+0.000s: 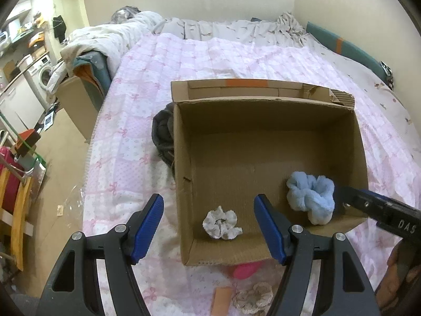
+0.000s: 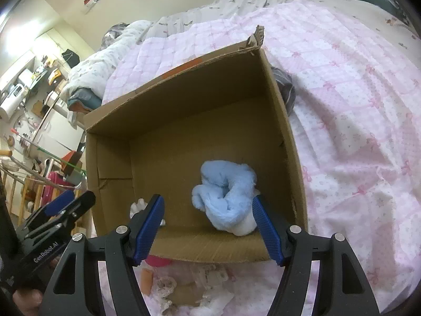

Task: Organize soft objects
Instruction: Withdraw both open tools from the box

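Observation:
An open cardboard box (image 1: 181, 158) (image 2: 286, 137) sits on the pink quilted bed. Inside lie a fluffy light-blue soft piece (image 1: 311, 197) (image 2: 226, 197) at the near right and a small white scrunchie (image 1: 222, 222) (image 2: 138, 206) at the near left. My left gripper (image 1: 209, 226) is open and empty over the box's near-left corner. My right gripper (image 2: 208, 226) is open over the box's near edge; the blue piece lies between its fingers, against the right pad (image 2: 265, 223). The right gripper's tip shows in the left wrist view (image 1: 339, 197).
A dark grey cloth (image 1: 163, 137) (image 2: 285, 89) lies beside the box. A pink soft item (image 1: 246, 270), a beige crocheted scrunchie (image 1: 254, 299) (image 2: 164, 287) and an orange piece (image 1: 222, 300) lie in front of the box. The bed's left edge drops to the floor (image 1: 63, 173).

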{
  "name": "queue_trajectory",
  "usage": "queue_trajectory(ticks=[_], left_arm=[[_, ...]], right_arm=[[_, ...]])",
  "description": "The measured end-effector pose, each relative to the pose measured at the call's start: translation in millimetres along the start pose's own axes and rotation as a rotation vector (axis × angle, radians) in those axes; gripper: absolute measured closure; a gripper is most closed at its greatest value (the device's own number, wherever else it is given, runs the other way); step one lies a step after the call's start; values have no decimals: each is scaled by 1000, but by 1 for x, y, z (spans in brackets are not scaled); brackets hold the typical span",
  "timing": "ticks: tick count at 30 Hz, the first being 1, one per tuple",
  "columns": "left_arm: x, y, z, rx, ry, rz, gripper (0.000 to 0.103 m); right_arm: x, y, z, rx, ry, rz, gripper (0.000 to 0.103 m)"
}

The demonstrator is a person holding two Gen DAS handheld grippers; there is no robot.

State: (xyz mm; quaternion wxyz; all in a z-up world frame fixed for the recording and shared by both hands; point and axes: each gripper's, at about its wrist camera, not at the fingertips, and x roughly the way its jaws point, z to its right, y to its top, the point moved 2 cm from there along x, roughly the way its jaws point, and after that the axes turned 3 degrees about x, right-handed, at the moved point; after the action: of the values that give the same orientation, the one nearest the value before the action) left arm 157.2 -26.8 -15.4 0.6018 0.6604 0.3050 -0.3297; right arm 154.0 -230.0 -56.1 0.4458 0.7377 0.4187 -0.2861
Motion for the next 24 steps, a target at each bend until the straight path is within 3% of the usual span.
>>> queue_trajectory(ticks=[24], left_arm=[[-31, -59, -27, -116, -2, -69, 34]], right_arm=[[-42, -40, 15, -6, -27, 2, 30]])
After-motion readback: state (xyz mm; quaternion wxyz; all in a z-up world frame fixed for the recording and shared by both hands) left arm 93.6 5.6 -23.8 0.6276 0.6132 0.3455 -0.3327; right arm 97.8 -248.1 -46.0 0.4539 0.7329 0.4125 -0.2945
